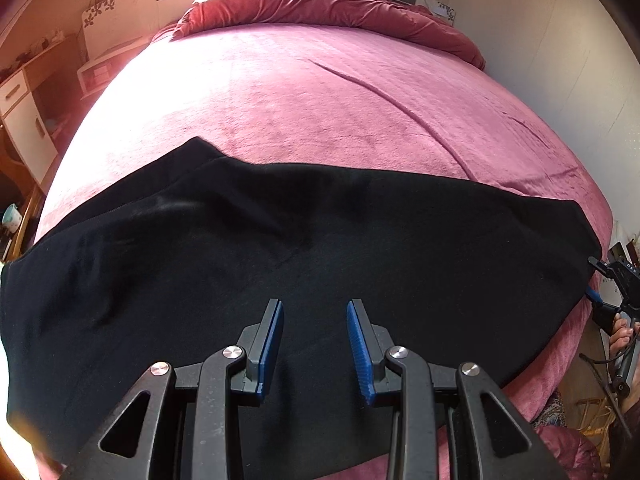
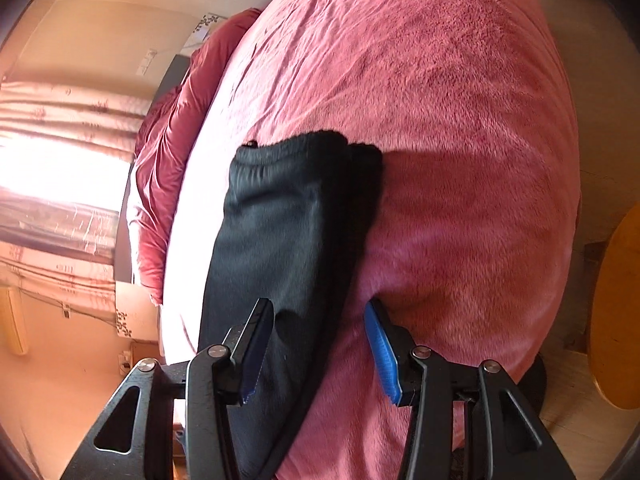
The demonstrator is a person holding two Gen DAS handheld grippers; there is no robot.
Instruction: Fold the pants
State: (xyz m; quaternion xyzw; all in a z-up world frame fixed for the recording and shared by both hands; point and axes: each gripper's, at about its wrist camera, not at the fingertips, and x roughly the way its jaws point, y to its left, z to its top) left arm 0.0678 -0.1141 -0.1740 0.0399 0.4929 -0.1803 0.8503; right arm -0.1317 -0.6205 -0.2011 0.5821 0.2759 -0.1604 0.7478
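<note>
Item: black pants (image 1: 304, 248), laid flat across the near edge of our pink bed (image 1: 300, 92), legs seemingly stacked for folding. Left tongs (image 1: 315, 350): jaws apart, empty, above the cloth. Right tongs (image 2: 318, 350): jaws apart, straddling one end, gripping nothing.

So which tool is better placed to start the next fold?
Probably the right tool: its open fingers straddle the end edge of the black pants, ready to pinch. The left tool is open too, but hovers over the flat middle of the pants on the bed.
</note>
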